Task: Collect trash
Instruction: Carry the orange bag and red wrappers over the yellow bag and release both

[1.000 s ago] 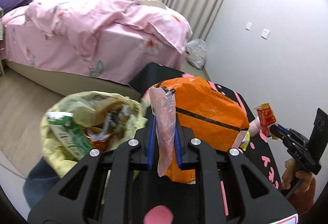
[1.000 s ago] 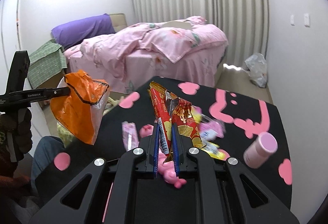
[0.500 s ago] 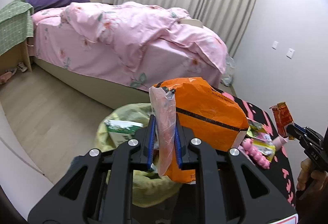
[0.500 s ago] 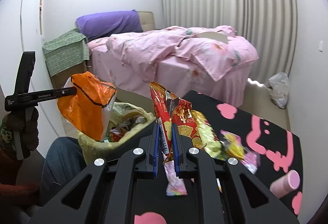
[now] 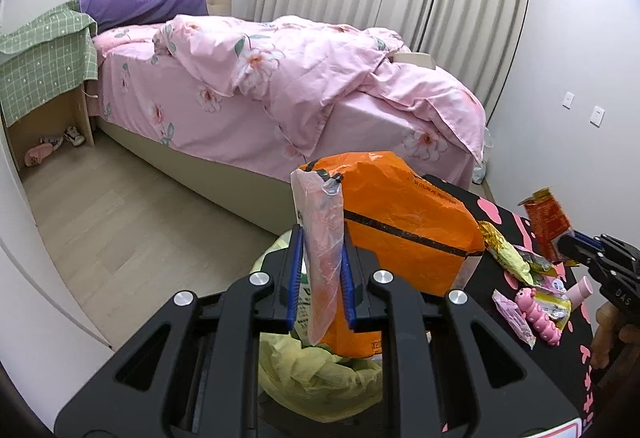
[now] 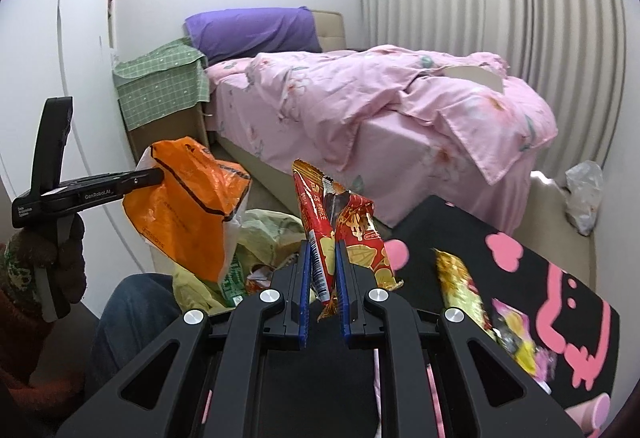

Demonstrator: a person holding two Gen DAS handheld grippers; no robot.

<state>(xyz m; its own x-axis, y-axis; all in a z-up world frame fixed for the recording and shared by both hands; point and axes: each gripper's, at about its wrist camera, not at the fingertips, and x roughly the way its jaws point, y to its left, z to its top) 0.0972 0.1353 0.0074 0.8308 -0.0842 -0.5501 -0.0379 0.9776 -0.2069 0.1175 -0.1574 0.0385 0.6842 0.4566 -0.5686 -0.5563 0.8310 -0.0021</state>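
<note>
Both claws have swung toward the yellow trash bag (image 6: 260, 234), left claw (image 5: 320, 278) clamped on the orange bag (image 5: 400, 222), right claw (image 6: 323, 278) on the red wrapper (image 6: 316, 222), ready for dropping.

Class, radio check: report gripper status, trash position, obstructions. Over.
Left gripper shut on orange bag, above yellow trash bag. Right gripper shut on red wrapper. No obstruction seen.

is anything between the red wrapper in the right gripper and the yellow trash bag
Partly. The orange bag, pinched in the left gripper, hangs over the near side of the yellow trash bag. The red wrapper in the right gripper has open air toward the bag's uncovered part.
</note>
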